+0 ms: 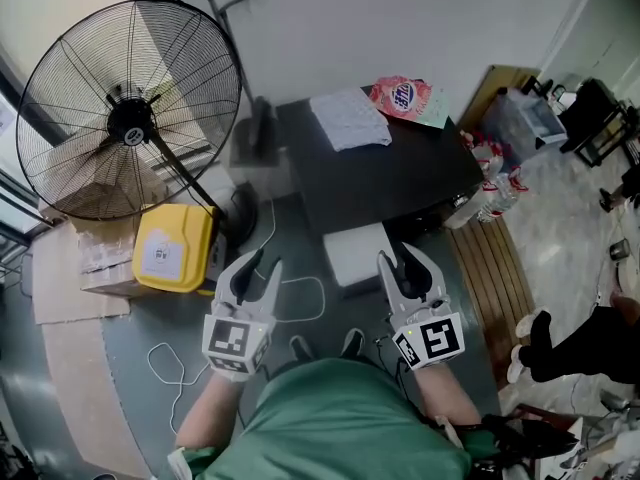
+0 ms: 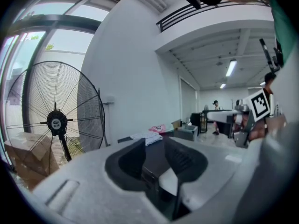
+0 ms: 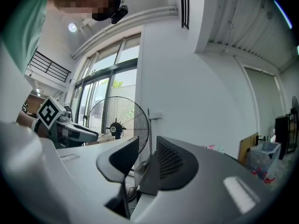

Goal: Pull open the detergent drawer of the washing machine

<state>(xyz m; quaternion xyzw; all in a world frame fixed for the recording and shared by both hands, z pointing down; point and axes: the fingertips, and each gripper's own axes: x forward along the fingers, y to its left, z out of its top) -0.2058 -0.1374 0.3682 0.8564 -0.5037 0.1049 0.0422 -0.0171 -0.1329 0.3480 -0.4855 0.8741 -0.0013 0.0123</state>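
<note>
Right now the washing machine (image 1: 400, 183) stands just ahead of the right tongs (image 1: 398, 256), its dark top facing up. What looks like the detergent drawer (image 1: 357, 255), a white block, juts from the machine's front edge. It lies between the two pairs of tongs, just beside the right pair's tips, though I can't be certain that it is the drawer.

The right tongs are held level, jaws a little apart and gripping nothing; only the machine's dark corner shows through the gap. The left tongs (image 1: 265, 261) stand wider open, also empty, tipped slightly down.

Beyond both pairs, on the machine's top, lie a folded white cloth (image 1: 348, 120) and a pink packet (image 1: 402, 96). Out past the left tongs sit a yellow canister (image 1: 172, 248) and a big floor fan (image 1: 130, 108).
</note>
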